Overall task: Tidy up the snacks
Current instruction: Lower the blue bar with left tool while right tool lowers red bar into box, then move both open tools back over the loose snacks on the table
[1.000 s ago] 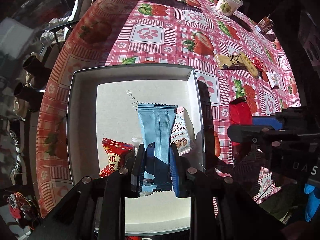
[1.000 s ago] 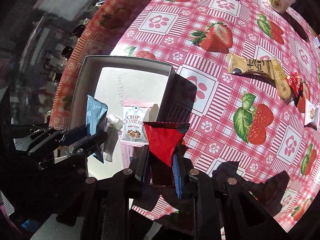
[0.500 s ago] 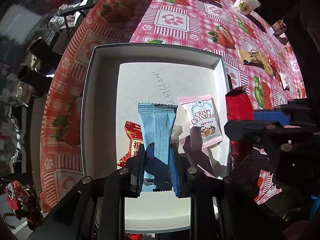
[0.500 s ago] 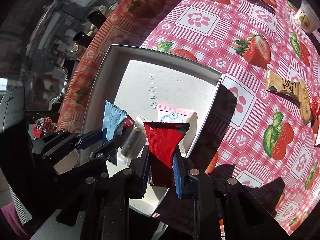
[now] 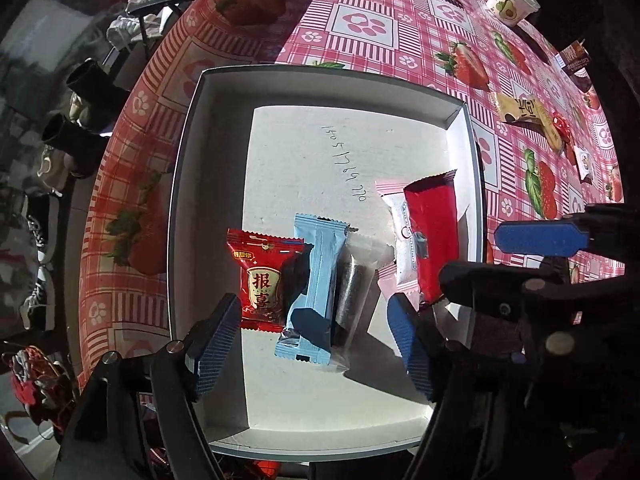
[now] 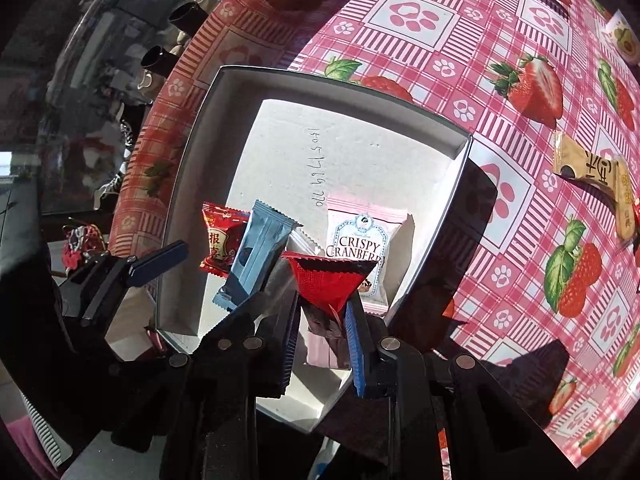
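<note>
Currently left gripper (image 5: 312, 344) has fingers spread wide, holding nothing, over the white box (image 5: 208, 128) at frame centre. Blue wrapper (image 5: 318, 288) lies loose in the box, leaning on a clear-wrapped bar (image 5: 352, 292), red candy pack (image 5: 262, 280) just left of it. Right gripper (image 6: 324, 344) fingers are narrow, clamped on a red packet (image 6: 330, 282) held above the Crispy Cranberry pack (image 6: 360, 248) near the box's right wall. Yellow snack bars (image 6: 588, 172) sit well apart on the strawberry-cloth surface (image 6: 520, 240), right of frame; cup (image 5: 512, 0) upper right.
</note>
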Action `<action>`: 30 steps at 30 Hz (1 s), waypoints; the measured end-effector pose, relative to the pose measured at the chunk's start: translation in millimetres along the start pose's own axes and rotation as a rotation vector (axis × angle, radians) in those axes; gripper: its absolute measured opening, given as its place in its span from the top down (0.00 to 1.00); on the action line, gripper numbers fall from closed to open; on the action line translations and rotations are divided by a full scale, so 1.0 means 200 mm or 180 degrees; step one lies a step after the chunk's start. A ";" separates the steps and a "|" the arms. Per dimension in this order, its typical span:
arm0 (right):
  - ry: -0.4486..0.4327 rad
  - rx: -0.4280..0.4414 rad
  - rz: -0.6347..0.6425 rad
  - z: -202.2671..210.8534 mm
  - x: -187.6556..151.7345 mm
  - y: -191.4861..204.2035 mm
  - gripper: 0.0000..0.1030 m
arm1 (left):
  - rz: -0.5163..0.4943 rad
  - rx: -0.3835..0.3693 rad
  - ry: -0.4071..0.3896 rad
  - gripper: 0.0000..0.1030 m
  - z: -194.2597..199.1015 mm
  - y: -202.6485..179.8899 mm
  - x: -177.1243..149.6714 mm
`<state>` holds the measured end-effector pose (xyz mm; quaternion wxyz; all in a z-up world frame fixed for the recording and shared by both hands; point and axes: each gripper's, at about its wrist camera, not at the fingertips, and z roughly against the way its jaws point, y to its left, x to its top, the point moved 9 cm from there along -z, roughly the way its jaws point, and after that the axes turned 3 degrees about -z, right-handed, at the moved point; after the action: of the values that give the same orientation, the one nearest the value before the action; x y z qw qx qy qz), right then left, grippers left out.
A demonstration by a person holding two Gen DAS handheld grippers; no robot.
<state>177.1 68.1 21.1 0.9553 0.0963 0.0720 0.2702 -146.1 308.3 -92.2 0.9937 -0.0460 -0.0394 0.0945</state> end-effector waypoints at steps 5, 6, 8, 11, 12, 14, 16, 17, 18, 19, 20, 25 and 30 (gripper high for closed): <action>-0.0092 -0.0041 -0.0154 0.06 0.00 -0.10 0.18 | 0.0041 -0.0014 0.0126 0.23 -0.03 -0.02 -0.01; -0.0089 -0.0068 -0.0201 0.06 -0.01 -0.13 0.18 | 0.0033 -0.0018 0.0137 0.23 -0.03 -0.04 -0.01; -0.0080 -0.0110 -0.0308 0.06 -0.02 -0.19 0.14 | -0.0004 -0.0008 0.0136 0.23 -0.03 -0.06 -0.01; -0.0092 -0.0135 -0.0522 0.06 -0.05 -0.31 0.00 | -0.0094 -0.0005 0.0129 0.23 -0.02 -0.12 0.00; -0.0065 -0.0141 -0.0589 0.06 -0.07 -0.35 0.00 | -0.0126 -0.0005 0.0130 0.23 -0.01 -0.15 0.01; -0.0025 -0.0173 -0.0699 0.05 -0.11 -0.43 0.00 | -0.0193 -0.0010 0.0132 0.23 -0.01 -0.20 0.01; 0.0010 -0.0182 -0.0819 0.04 -0.15 -0.51 0.00 | -0.0261 -0.0014 0.0135 0.23 0.00 -0.26 0.02; 0.0025 -0.0171 -0.0883 0.03 -0.17 -0.54 0.00 | -0.0297 -0.0018 0.0139 0.23 0.00 -0.29 0.02; 0.0036 -0.0158 -0.0954 0.03 -0.20 -0.58 0.00 | -0.0336 -0.0021 0.0144 0.23 0.00 -0.32 0.03; 0.0045 -0.0148 -0.1026 0.02 -0.23 -0.63 0.00 | -0.0379 -0.0018 0.0148 0.23 0.00 -0.35 0.03; 0.0056 -0.0145 -0.1095 0.02 -0.25 -0.67 0.00 | -0.0424 -0.0013 0.0152 0.23 0.00 -0.38 0.04; 0.0108 -0.0096 -0.1434 -0.01 -0.39 -0.89 0.00 | -0.0678 0.0002 0.0157 0.23 0.02 -0.58 0.08; 0.0139 -0.0038 -0.1740 -0.04 -0.53 -1.09 0.00 | -0.0973 0.0027 0.0085 0.23 0.03 -0.79 0.18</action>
<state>195.6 -168.9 -25.8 0.9915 0.0617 0.1143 0.0047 -82.6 161.4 -68.2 0.9971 -0.0366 -0.0323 -0.0582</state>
